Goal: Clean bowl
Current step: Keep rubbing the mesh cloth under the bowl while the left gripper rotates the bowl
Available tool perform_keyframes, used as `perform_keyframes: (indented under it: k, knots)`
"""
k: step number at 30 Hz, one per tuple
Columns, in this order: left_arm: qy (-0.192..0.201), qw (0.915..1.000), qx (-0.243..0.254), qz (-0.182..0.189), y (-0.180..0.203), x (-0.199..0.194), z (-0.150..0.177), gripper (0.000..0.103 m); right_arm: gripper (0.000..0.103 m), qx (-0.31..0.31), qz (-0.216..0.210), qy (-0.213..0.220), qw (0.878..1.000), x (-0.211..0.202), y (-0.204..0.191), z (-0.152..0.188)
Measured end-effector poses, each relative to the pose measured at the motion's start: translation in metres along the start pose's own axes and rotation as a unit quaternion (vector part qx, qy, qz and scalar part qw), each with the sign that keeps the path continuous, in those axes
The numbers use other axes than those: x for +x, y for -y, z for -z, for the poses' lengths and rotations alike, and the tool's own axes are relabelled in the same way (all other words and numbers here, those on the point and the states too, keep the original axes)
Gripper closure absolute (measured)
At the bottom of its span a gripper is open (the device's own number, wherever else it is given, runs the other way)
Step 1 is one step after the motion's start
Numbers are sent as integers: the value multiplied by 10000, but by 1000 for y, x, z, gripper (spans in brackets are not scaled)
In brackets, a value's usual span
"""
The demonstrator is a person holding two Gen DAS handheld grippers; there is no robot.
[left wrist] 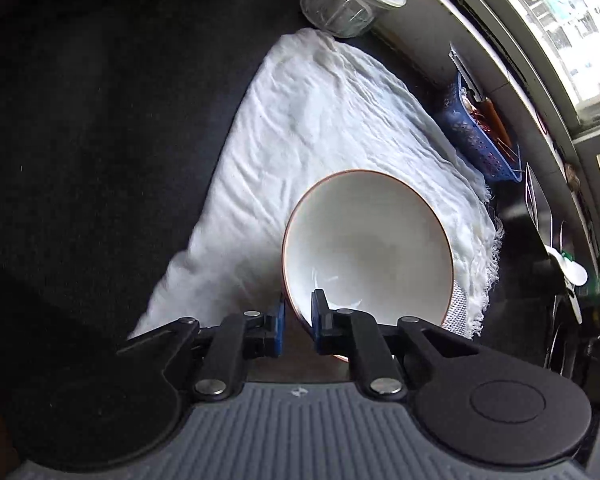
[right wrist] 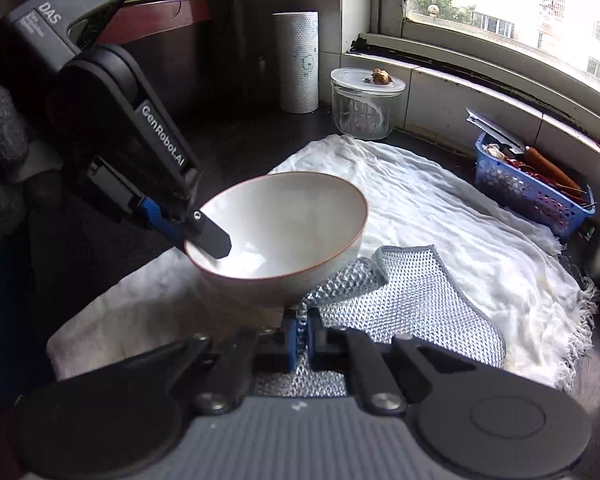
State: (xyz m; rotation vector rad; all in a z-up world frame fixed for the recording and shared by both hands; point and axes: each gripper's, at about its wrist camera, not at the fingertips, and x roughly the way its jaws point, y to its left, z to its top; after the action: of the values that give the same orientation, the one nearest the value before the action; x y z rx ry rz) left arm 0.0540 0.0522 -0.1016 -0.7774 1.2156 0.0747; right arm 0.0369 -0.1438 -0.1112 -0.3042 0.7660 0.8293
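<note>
While the white bowl [left wrist: 367, 246] sits tilted on the rumpled white cloth [left wrist: 320, 120], the left gripper [left wrist: 298, 320] straddles its near rim in the left wrist view, one blue pad outside the wall and one inside. A sliver of space shows beside the rim, so I cannot tell whether the pads truly press it. Beyond the cloth stand a glass jar [left wrist: 340, 4] and a blue basket [left wrist: 476, 136] along the window ledge.

From the right wrist view, the bowl [right wrist: 284, 236] leans on the cloth [right wrist: 440, 208] with its mouth turned toward the window side, and the left gripper [right wrist: 204, 232] comes down from the upper left, its dark finger reaching inside the rim. A gloved hand [right wrist: 4, 160] carries that tool. The right gripper [right wrist: 302, 336] is clenched on a silvery mesh scrubbing cloth [right wrist: 412, 296], which spreads out just beside the bowl's base, touching it. A paper towel roll [right wrist: 296, 60] stands behind, near the jar [right wrist: 364, 100], and the basket [right wrist: 528, 192] holds odds and ends.
</note>
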Motion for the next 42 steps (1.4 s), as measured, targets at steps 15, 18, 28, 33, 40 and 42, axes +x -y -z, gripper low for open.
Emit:
perform_keyframes:
  k: [15, 18, 28, 33, 40, 42]
  knots:
    - [407, 9730, 2175, -659, 15, 7, -32, 75, 96, 107, 204, 100, 9997, -7, 15, -3]
    - [444, 9749, 2160, -293, 10, 8, -33, 91, 96, 105, 269, 100, 9995, -6, 19, -6]
    - [87, 9987, 488, 148, -15, 4, -11, 91, 96, -249, -6, 3, 9997, -3, -6, 2]
    - [-21, 9997, -47, 244, -20, 6, 1, 90, 96, -507, -64, -39, 9987, -1, -17, 5]
    - [9, 9979, 651, -46, -6, 2, -5, 85, 96, -470, -70, -2, 9989, -3, -14, 4]
    - [155, 9943, 1025, -232, 2, -3, -9, 85, 96, -450, 15, 30, 9990, -5, -9, 3]
